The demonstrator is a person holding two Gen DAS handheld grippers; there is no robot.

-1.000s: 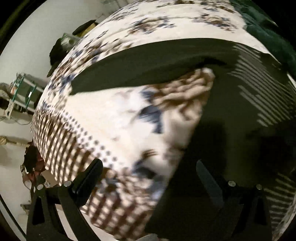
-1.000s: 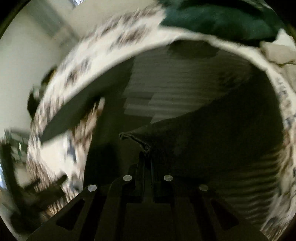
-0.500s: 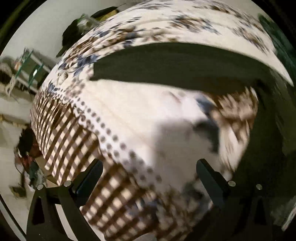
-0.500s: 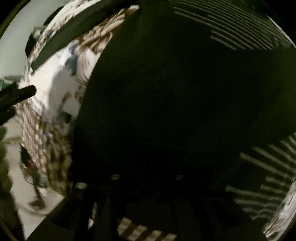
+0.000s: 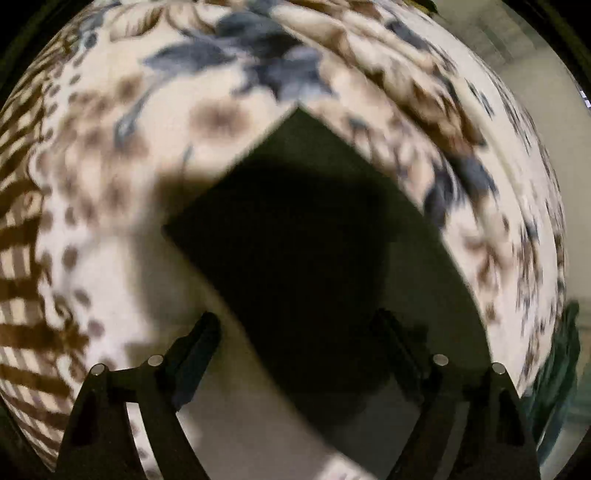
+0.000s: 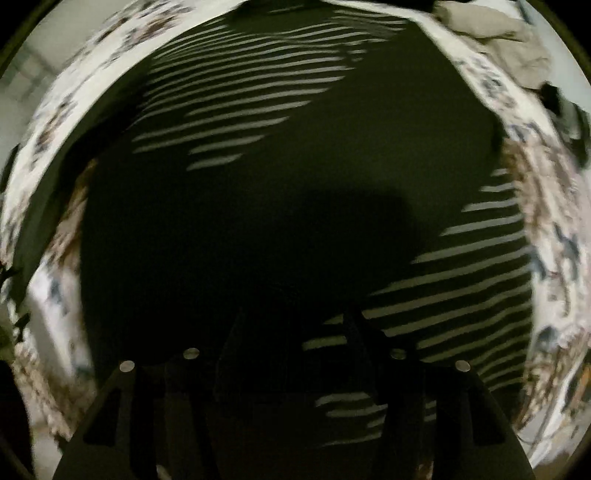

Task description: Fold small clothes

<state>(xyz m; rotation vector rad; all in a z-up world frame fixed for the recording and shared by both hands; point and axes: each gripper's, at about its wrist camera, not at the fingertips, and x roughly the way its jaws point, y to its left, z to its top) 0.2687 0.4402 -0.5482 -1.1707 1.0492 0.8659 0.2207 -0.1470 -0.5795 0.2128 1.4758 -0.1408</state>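
Note:
A dark garment with pale stripes [image 6: 280, 206] lies spread on a floral bedspread [image 6: 546, 221] and fills the right wrist view. My right gripper [image 6: 291, 332] is open just above the garment's dark lower part, its fingers hard to see against it. In the left wrist view a dark pointed corner of the garment [image 5: 295, 229] lies on the bedspread [image 5: 147, 110]. My left gripper [image 5: 299, 332] is open, its fingers either side of that corner, holding nothing.
A beige piece of clothing [image 6: 491, 33] lies at the far right of the bed. A dark green cloth [image 5: 557, 369] shows at the right edge of the left wrist view. The room's pale wall [image 5: 546, 74] lies beyond the bed.
My right gripper was shut on the garment's edge a second ago and is now open over the laid-down cloth. My left gripper has swung over to the garment's dark corner.

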